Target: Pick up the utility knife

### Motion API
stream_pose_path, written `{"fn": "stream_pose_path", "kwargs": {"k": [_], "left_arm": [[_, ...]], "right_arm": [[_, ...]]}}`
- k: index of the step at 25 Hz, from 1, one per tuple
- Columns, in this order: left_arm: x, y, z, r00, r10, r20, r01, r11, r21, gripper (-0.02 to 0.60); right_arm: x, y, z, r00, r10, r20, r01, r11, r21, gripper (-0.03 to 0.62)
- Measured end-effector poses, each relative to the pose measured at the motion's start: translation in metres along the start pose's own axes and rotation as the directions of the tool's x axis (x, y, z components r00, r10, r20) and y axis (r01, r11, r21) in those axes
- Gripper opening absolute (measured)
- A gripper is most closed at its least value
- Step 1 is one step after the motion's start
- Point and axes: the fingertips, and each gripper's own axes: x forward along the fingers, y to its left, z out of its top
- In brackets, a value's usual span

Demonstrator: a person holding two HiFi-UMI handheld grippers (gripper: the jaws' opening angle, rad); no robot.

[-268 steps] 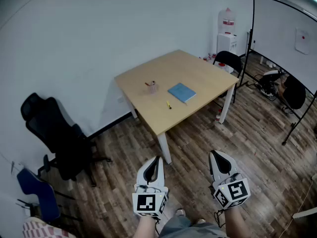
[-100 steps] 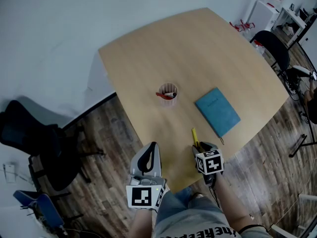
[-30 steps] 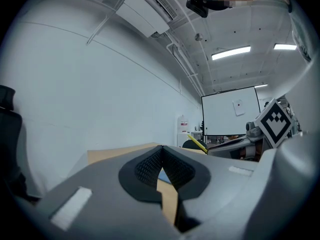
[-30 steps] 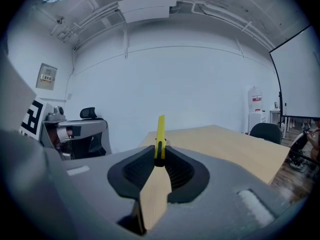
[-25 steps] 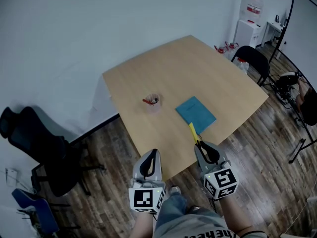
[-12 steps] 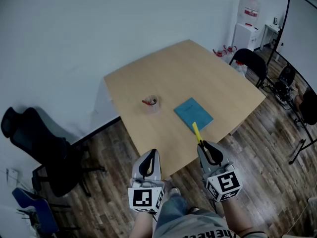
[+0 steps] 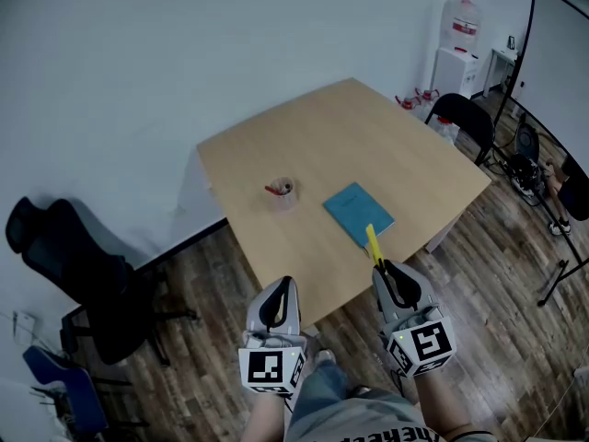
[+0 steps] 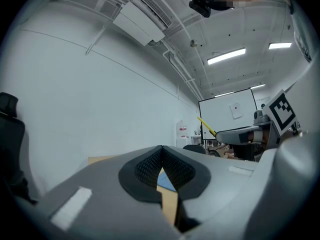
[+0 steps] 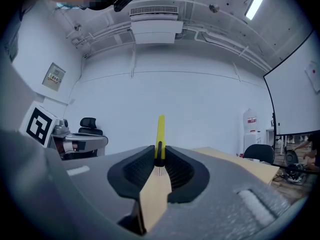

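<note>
The yellow utility knife [image 7: 373, 243] is off the table, clamped between the jaws of my right gripper [image 7: 386, 270]. It sticks out forward and slightly upward, over the table's near edge. In the right gripper view the knife [image 9: 160, 128] stands straight up out of the gripper [image 9: 159, 156], whose black pads press on its dark lower end. My left gripper [image 7: 280, 296] hovers beside it over the floor, jaws shut on nothing. In the left gripper view its tips [image 8: 161, 149] meet, and the knife [image 8: 206, 125] shows at the right.
The wooden table [image 7: 398, 145] carries a pink cup [image 7: 282, 192] with red items and a blue notebook [image 7: 357, 212]. A black office chair [image 7: 78, 261] stands at the left, a dark chair [image 7: 469, 116] and a water dispenser [image 7: 462, 52] at the back right, a whiteboard [image 7: 563, 58] at the far right.
My right gripper has risen and drifted slightly right with the knife still in it. The left gripper has barely moved.
</note>
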Motion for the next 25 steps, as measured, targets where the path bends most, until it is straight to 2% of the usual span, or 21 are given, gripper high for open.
{"fn": "stream_pose_path", "kwargs": {"k": [25], "left_arm": [[-0.016, -0.006, 0.008, 1.0, -0.002, 0.027, 0.002, 1.0, -0.007, 0.02]], "right_arm": [[-0.019, 0.01, 0.015, 0.999, -0.01, 0.05, 0.01, 1.0, -0.009, 0.067]]}}
